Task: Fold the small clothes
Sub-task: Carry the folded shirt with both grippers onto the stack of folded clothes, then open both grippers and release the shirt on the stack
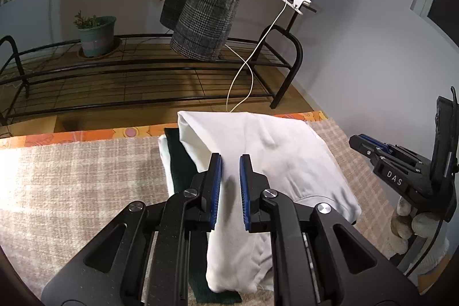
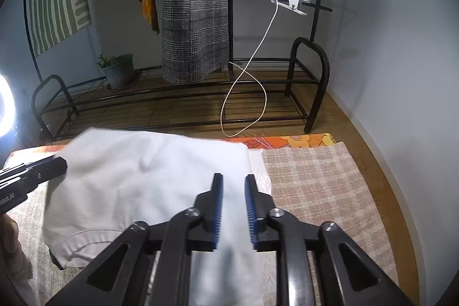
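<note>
Your left gripper (image 1: pixel 230 191) sits over the left side of the soft white folded cloth (image 1: pixel 272 162). Its blue-padded fingers (image 1: pixel 215 191) are a little apart, with nothing pinched between them. The cloth lies right under them, on top of a dark green cloth (image 1: pixel 180 165), on the pink checked woven mat (image 1: pixel 71 177). The cloth's long side runs away from you. Your right gripper (image 2: pixel 233 205) hangs over the cloth's right edge, fingers apart too, holding nothing. Both grippers are low and point forward; each looks about as close to the cloth.
</note>
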`<action>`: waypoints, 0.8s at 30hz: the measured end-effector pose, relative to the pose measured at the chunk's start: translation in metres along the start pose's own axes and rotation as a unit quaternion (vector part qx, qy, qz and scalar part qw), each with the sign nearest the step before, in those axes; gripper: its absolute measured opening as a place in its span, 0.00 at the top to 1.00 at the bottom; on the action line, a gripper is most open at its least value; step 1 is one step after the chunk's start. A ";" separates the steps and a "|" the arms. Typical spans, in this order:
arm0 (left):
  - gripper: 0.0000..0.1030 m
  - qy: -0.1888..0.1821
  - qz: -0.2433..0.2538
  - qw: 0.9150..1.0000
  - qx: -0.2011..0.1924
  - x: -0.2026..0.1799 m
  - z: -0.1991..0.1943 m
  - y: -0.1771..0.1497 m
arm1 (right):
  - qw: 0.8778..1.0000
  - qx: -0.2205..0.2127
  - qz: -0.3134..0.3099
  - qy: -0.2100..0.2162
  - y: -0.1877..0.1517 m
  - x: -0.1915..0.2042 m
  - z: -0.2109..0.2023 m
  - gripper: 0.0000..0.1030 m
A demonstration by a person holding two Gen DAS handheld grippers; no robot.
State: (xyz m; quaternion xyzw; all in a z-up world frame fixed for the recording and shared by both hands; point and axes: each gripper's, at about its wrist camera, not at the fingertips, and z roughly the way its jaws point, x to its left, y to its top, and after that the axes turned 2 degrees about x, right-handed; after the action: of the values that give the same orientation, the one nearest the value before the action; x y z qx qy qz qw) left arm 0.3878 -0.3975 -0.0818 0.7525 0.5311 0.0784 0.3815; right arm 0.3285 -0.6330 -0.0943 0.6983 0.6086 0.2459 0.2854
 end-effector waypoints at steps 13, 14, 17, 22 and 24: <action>0.90 -0.005 0.012 0.999 -0.034 -0.011 -0.097 -0.013 | 1.000 -0.029 -0.001 0.009 0.004 0.016 -0.081 0.83; 0.90 -0.006 0.012 0.999 -0.036 -0.011 -0.106 -0.015 | 0.999 -0.032 -0.002 0.009 0.003 0.019 -0.090 0.83; 0.90 -0.006 0.017 0.999 -0.045 -0.015 -0.137 -0.022 | 0.999 -0.041 0.000 0.011 0.002 0.028 -0.117 0.83; 0.90 -0.006 0.027 0.997 -0.066 -0.016 -0.192 -0.037 | 0.998 -0.057 -0.004 0.013 -0.006 0.044 -0.167 0.83; 0.90 -0.006 0.035 0.997 -0.071 -0.017 -0.212 -0.045 | 0.998 -0.062 -0.005 0.014 -0.011 0.051 -0.187 0.83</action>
State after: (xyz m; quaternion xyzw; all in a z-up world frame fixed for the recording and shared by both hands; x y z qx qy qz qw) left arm 0.2359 -0.3014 0.0414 0.7419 0.4956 0.1246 0.4342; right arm 0.1987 -0.5629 0.0313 0.6730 0.5994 0.2912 0.3209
